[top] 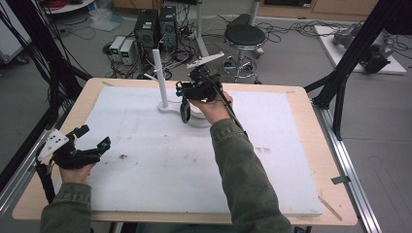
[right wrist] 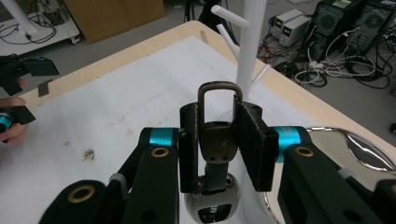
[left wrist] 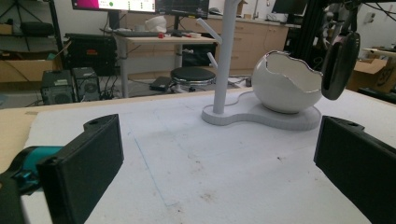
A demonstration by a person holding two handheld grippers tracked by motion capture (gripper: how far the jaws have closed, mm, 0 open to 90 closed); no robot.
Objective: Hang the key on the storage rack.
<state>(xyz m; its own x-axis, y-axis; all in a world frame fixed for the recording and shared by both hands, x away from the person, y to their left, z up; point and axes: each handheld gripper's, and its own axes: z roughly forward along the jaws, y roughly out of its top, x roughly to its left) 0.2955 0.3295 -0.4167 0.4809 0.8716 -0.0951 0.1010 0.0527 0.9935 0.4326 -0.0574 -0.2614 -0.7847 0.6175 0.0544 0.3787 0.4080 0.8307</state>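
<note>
My right gripper (top: 184, 93) (right wrist: 217, 119) is shut on the strap of a wristwatch (right wrist: 215, 140), just under its metal buckle. The watch (top: 185, 110) (left wrist: 338, 63) hangs down, its round case below the jaws. It hovers beside a white peg stand (top: 158, 73) (left wrist: 224, 56) (right wrist: 250, 42) and over the egg-shaped white bowl (left wrist: 285, 84) (right wrist: 355, 144) on the same base (left wrist: 261, 116). My left gripper (top: 94, 137) (left wrist: 215, 158) rests at the table's left, open, nothing between its jaws.
A white foam board (top: 145, 160) covers the wooden table (top: 311, 126). Black frame posts stand at the left (top: 34, 58) and right (top: 350, 63) edges. A stool (top: 244, 36) and computer boxes (top: 155, 26) sit on the floor beyond the far edge.
</note>
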